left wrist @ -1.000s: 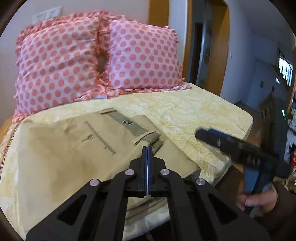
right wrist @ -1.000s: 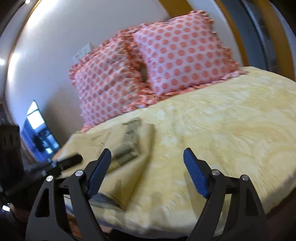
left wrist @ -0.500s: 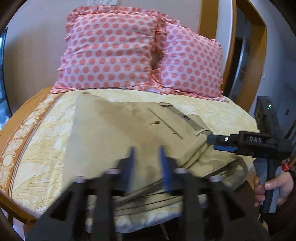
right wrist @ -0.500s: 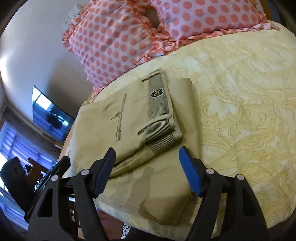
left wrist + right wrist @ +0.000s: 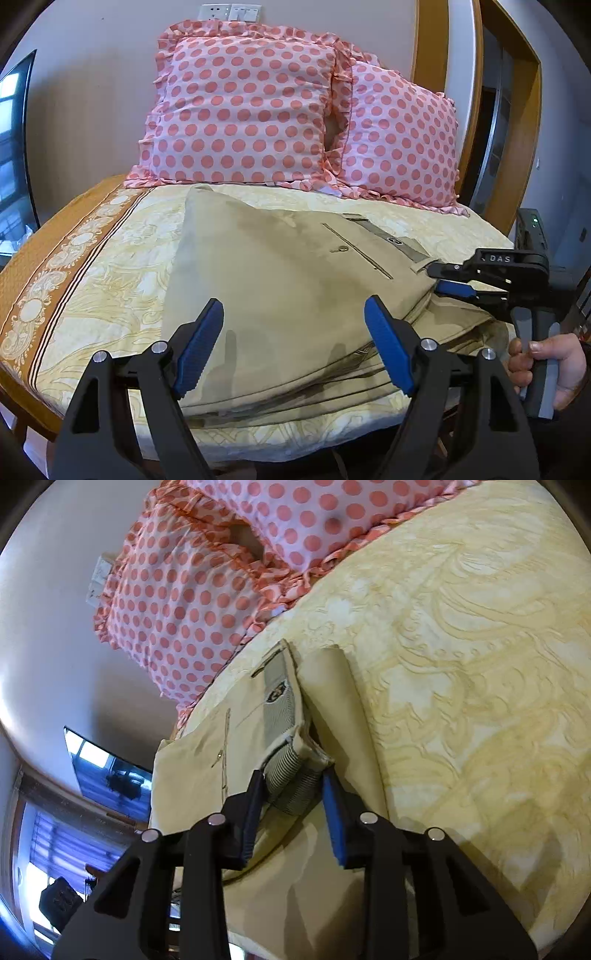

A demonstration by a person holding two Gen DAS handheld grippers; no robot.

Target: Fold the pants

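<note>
A dark screen (image 5: 13,155) hangs on the wall to the left of the bed (image 5: 74,258), whose orange-bordered yellow cover carries everything else. Two pink polka-dot pillows (image 5: 243,110) stand at the head of the bed, the right one tucked partly behind the left, with a white socket plate (image 5: 229,12) on the wall above them.

The khaki pants (image 5: 280,280) lie folded on the bed in front of the pillows, reaching to the bed's near edge, with the back pocket and its button facing up and the grey ribbed waistband (image 5: 288,771) at their right end.

The left gripper (image 5: 293,343) hovers at the near edge of the bed over the pants' smooth fabric, its blue fingers (image 5: 195,350) spread wide apart and holding nothing.

At the right end of the pants, the right gripper (image 5: 293,805) has its fingers (image 5: 334,812) closed in on the bunched waistband, one on each side, both touching the ribbed fabric. In the left wrist view the same gripper (image 5: 448,282) lies flat against that corner, and the person's right hand (image 5: 546,365) grips its handle just off the bed's right edge.
</note>
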